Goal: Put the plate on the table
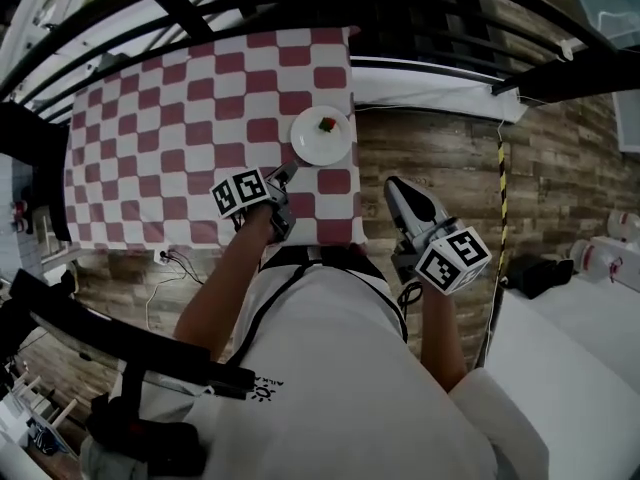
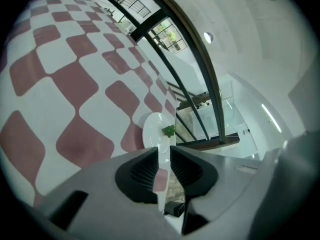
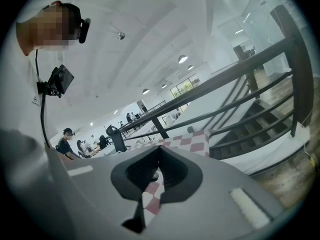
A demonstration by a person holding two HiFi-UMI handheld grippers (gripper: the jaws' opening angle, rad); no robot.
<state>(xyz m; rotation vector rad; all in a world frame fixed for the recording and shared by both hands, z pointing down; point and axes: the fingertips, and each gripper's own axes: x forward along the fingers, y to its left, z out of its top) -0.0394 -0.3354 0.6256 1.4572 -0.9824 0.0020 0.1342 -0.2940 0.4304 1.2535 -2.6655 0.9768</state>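
1. Head view: plate [image 1: 312, 143] is seen set flat on surface [image 1: 110, 230], on red/white check cloth [image 1: 180, 118], close to cloth's right edge. A small red-green food bit [image 1: 327, 125] is carried on it.
2. Head view: L tool [image 1: 285, 180] is held over cloth, pointed at plate's near rim, tips near it. Contact can't be told from here. R tool [image 1: 392, 186] is held off surface, over wood floor [image 1: 440, 158], well apart from plate.
3. L tool view: jaws are seen apart w/ a narrow gap, nothing gripped. Plate [image 2: 152, 131] is framed beyond the gap, flat on cloth, w/ green bit at its far side. Cloth edge and black railing [image 2: 200, 69] are seen just past it.
4. R tool view: jaw tips are seen closed together, nothing btwn them. Check cloth is glimpsed beyond the pads. Railing bars, stairs [image 3: 250, 129] and seated people [image 3: 65, 140] are seen in bkgd.
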